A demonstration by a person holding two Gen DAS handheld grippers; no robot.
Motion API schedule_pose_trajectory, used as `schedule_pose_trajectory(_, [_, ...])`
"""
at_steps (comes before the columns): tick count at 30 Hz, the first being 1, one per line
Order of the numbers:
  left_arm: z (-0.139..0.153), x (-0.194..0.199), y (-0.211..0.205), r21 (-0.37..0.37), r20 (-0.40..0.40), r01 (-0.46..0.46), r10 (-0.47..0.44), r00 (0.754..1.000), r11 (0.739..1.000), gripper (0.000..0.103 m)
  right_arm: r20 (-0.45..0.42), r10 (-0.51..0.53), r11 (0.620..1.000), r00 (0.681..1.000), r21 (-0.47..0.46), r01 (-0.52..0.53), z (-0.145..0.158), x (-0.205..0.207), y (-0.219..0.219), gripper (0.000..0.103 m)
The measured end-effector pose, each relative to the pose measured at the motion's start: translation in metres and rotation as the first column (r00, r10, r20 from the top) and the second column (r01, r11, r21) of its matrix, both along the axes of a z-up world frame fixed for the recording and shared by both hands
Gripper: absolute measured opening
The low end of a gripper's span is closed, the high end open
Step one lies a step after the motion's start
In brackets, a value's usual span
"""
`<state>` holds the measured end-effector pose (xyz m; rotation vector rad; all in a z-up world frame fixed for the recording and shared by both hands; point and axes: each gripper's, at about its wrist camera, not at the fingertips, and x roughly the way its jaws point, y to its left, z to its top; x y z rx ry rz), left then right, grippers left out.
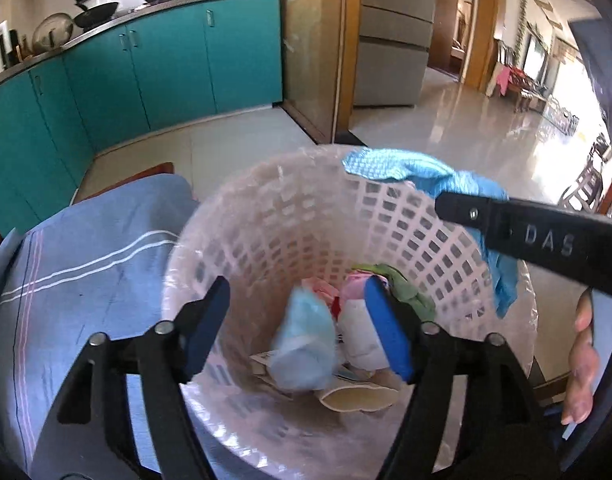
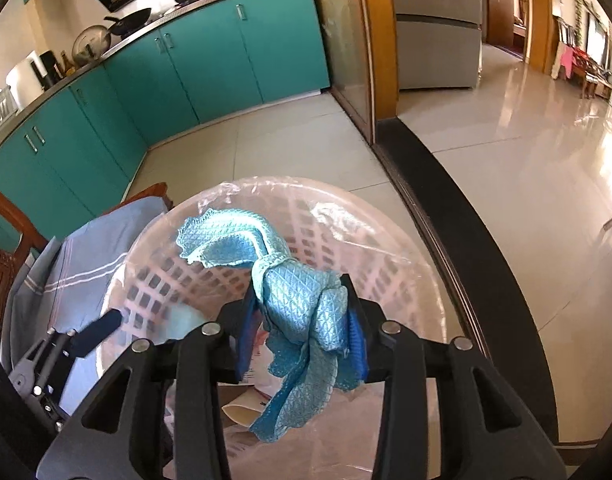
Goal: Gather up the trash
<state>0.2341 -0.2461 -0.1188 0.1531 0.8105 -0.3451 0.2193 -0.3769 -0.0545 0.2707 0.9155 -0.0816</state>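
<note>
Collecting trash, late stage. The left gripper [image 1: 298, 330] hovered over the pink lattice basket [image 1: 426, 220], its fingers [image 1: 386, 332] spread apart with nothing between them; a pale blue crumpled wad [image 1: 304, 344] appeared blurred just below, apparently dropping among the soft scraps and paper already inside. The right gripper [image 2: 302, 330] clamped its fingers [image 2: 356, 340] on a blue quilted cloth [image 2: 302, 304], which hung above the basket [image 2: 406, 248]; by this view, releasing it remained. The basket was round, perforated plastic with a thin clear liner [image 2: 226, 190]; the cloth was diamond-textured with a scalloped edge. A striped blue fabric [image 1: 86, 248] lay beside the basket.
</note>
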Motion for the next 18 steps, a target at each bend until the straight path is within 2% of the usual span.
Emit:
schedule_pose_trajectory(3, [0.002, 0.004, 0.015, -0.004, -0.005, -0.026, 0.026, 1.000, 1.000, 0.073, 0.008, 0.009, 1.000, 1.000, 0.004, -0.009, 0.002, 0.001, 0.001, 0.042])
schedule_pose_trajectory(12, [0.009, -0.011, 0.043, -0.017, 0.003, -0.065, 0.065, 0.998, 0.998, 0.079, 0.035, -0.018, 0.999, 0.999, 0.037, 0.017, 0.005, 0.001, 0.002, 0.064])
schedule_pose_trajectory(14, [0.017, -0.023, 0.054, -0.012, 0.022, -0.081, 0.082, 0.996, 0.997, 0.082, 0.062, -0.018, 0.999, 0.998, 0.050, 0.015, 0.009, 0.000, 0.003, 0.067])
schedule_pose_trajectory(18, [0.034, -0.056, 0.089, 0.000, 0.074, -0.121, 0.121, 0.990, 0.993, 0.091, 0.195, -0.026, 0.997, 0.981, 0.075, 0.011, 0.024, -0.010, 0.007, 0.073])
